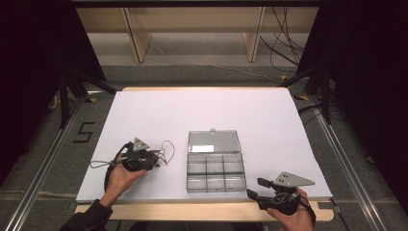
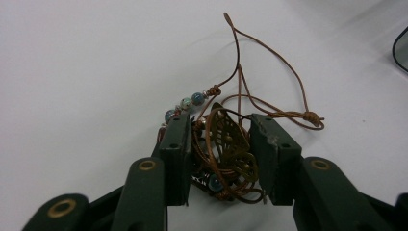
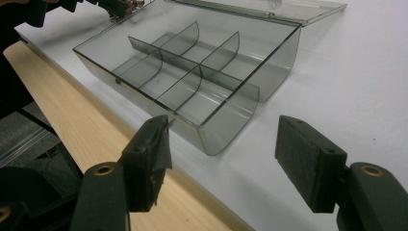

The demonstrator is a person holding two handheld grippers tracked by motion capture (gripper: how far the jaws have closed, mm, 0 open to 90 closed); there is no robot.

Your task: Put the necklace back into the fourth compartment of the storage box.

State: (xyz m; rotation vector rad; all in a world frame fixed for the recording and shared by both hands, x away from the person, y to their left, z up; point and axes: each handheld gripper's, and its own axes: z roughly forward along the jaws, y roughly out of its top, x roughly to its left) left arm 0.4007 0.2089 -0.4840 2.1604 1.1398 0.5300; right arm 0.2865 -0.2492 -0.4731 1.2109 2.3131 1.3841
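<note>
Brown cord necklace (image 2: 226, 144): one; clear box (image 1: 214, 161): one.

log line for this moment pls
left tool: jaws around corded bead necklace on table | right tool: open, empty | compartment box: lid open, empty

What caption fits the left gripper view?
Left gripper fingers flanking a bunched cord necklace on the white table.

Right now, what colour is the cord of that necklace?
Reddish brown, a thin cord strung with blue-green beads; the left gripper view shows it best.
</note>
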